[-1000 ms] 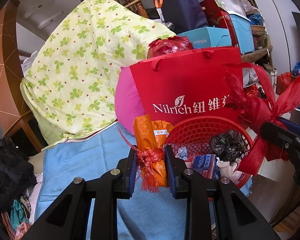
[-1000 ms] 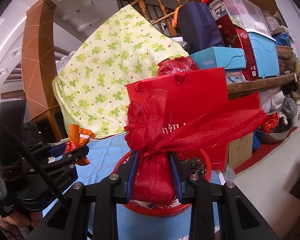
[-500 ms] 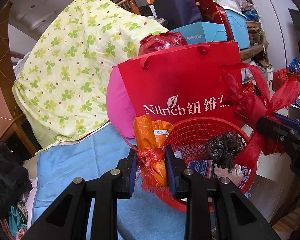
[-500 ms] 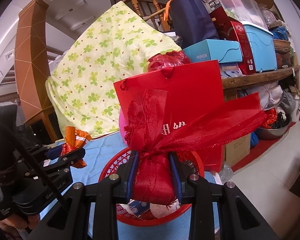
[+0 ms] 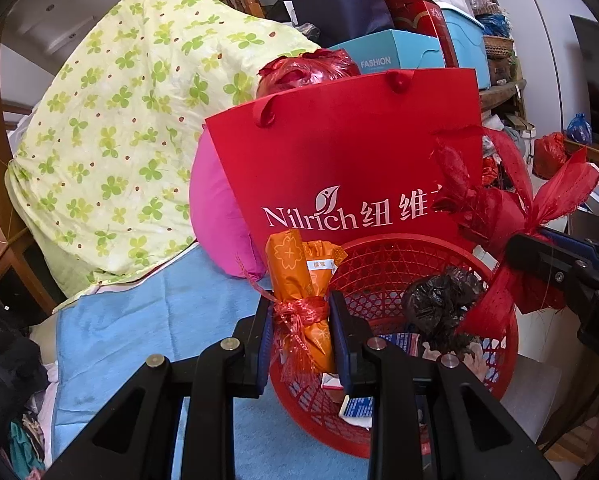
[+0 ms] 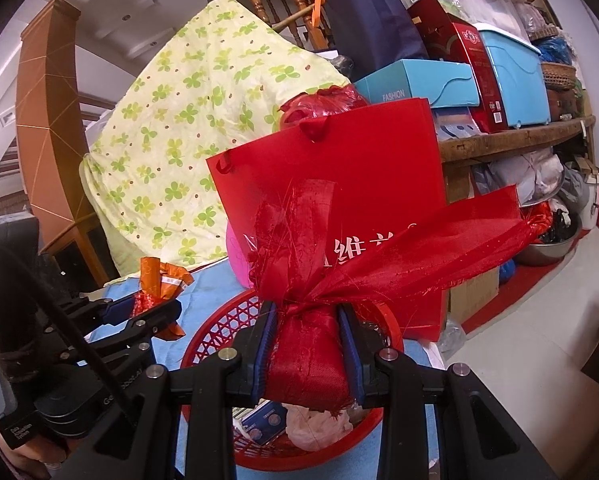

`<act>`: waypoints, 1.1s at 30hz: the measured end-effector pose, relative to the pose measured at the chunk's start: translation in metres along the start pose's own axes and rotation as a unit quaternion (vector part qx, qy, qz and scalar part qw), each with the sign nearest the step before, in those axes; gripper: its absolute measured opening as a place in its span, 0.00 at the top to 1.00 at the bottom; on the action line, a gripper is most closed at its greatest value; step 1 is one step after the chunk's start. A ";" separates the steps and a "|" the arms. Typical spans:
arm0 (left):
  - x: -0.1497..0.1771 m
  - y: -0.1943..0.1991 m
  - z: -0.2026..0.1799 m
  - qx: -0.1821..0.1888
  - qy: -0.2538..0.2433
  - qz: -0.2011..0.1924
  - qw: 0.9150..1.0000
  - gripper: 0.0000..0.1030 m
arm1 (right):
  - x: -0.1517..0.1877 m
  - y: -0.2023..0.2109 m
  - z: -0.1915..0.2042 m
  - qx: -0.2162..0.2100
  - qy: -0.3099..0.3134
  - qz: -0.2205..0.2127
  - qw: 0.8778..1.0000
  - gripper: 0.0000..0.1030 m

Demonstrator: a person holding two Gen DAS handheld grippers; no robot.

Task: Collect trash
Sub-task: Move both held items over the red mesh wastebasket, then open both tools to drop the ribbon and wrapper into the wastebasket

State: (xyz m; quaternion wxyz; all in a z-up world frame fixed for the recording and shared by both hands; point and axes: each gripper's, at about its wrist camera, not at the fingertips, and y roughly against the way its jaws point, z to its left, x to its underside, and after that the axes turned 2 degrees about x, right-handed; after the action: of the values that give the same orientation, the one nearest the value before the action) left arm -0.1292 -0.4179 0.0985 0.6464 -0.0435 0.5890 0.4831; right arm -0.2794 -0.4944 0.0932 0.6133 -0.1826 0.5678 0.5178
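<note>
Red basket: I saw the basket point(image 5: 383, 264) resting on a blue towel point(image 5: 139, 320), already holding a black bag point(image 5: 439, 300), white tissue point(image 6: 315, 424) and a small blue packet point(image 6: 259, 424).
Left gripper: my left gripper point(image 5: 301, 332) was clamped narrowly on an orange wrapper point(image 5: 299, 280) tied with red string.
Wrapper axis: it stood roughly upright between the jaws, its top leaning slightly left in the left wrist view.
Wrapper to basket: the wrapper hung at the basket's near-left rim; the open basket lay ahead and to the right of it.
Right gripper: my right gripper point(image 6: 307, 352) was closed on a red mesh bundle point(image 6: 307, 348), with its loose tails point(image 6: 419, 252) fanning up and to the right.
Bundle to basket: the bundle hung directly over the basket's interior.
Nearer hand: I judged the right hand better placed to release; the left needed a short move rightward over the rim.
Surface: soft towel, so I judged the basket might shift if bumped.
Room: a red paper bag point(image 5: 351, 152) stood just behind the basket, beside a pink cushion point(image 5: 215, 216) and a clover-print quilt point(image 5: 131, 128); boxes crowded a wooden shelf point(image 6: 511, 136).
</note>
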 end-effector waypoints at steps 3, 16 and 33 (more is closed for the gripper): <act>-0.001 -0.008 0.001 0.009 0.001 0.004 1.000 0.72 | -0.001 -0.007 -0.001 0.003 -0.002 0.006 1.000 0.66; 0.000 -0.034 0.001 0.061 0.006 0.009 0.998 0.72 | 0.002 -0.036 -0.008 0.008 -0.015 0.032 0.999 0.66; 0.010 -0.032 0.010 0.068 0.010 -0.008 0.998 0.35 | 0.024 -0.066 -0.015 -0.008 -0.048 0.086 0.995 0.63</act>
State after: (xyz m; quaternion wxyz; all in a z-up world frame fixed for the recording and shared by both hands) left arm -0.1024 -0.4229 0.0766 0.6460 -0.0087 0.6264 0.4362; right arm -0.2361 -0.5225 0.0435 0.5917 -0.1125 0.5472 0.5812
